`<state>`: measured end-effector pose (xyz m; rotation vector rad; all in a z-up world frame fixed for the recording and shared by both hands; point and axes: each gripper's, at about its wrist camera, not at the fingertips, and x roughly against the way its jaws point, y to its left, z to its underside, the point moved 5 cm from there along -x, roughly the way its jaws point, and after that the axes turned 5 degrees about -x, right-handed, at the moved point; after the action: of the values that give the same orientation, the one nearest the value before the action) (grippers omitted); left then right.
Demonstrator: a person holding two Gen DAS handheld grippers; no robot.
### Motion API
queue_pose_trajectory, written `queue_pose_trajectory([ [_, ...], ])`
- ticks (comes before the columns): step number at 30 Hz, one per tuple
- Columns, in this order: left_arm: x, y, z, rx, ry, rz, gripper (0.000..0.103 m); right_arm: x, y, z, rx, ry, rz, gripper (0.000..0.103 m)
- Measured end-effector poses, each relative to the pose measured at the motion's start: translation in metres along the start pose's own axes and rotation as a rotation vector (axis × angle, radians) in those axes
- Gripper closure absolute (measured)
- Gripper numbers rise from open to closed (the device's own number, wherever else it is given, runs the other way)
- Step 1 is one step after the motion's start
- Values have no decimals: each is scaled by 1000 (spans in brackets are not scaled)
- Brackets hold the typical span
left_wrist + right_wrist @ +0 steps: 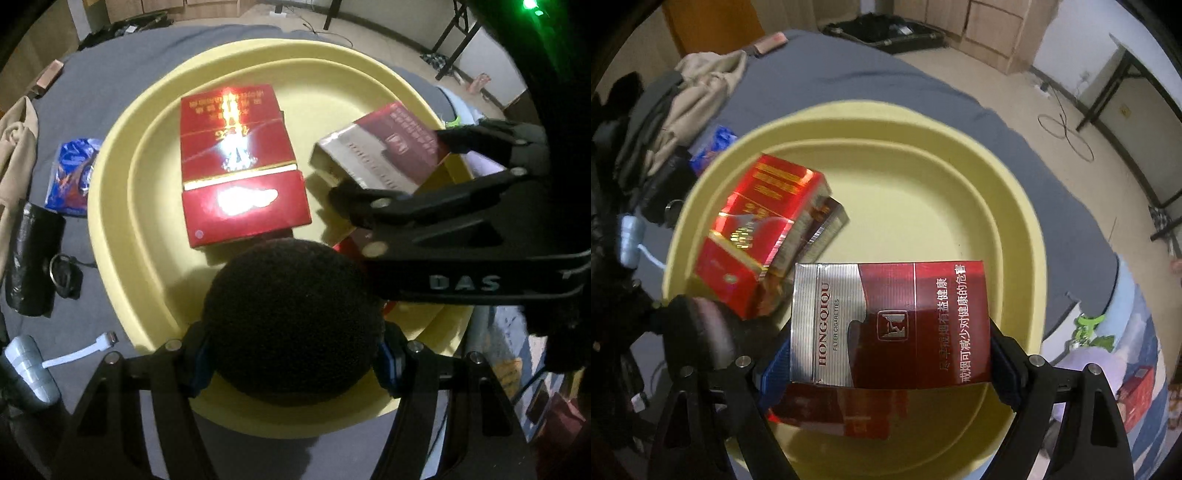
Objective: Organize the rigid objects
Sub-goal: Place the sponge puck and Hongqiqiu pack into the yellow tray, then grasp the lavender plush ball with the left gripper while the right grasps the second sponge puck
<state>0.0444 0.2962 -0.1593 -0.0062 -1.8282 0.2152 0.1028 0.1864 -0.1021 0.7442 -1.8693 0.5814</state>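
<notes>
Showing lettering, right tongs grip the cigarette pack; left view blurs it.

Yellow tray: smooth matt plastic. Red carton: glossy, glare-struck card. Silver-maroon pack: satin, finely ribbed print. Black ball: rough, spongy. Grey bedsheet: matt cloth.

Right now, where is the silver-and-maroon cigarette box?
The silver-and-maroon cigarette box is gripped by the right gripper, above the yellow tray's near side, right of the bright red box.
</notes>
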Motion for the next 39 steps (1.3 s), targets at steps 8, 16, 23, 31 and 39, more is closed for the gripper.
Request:
queue_pose_trajectory([
  [8,30,3,9,72,-85,113,14,-1,1,-18,-144,-74,-146,0],
  [16,77,-38,-8,2,-172,154,0,80,-36,7,-223,-287,-214,0],
  [23,61,-127,-44,-138,-147,192,0,131,-144,102,-314,-362,8,0],
  [31,-2,-170,-112,58,23,222,2,137,-242,216,-557,-301,121,0],
  [39,-41,-165,-136,109,92,174,22,124,-259,264,-535,-280,114,0],
])
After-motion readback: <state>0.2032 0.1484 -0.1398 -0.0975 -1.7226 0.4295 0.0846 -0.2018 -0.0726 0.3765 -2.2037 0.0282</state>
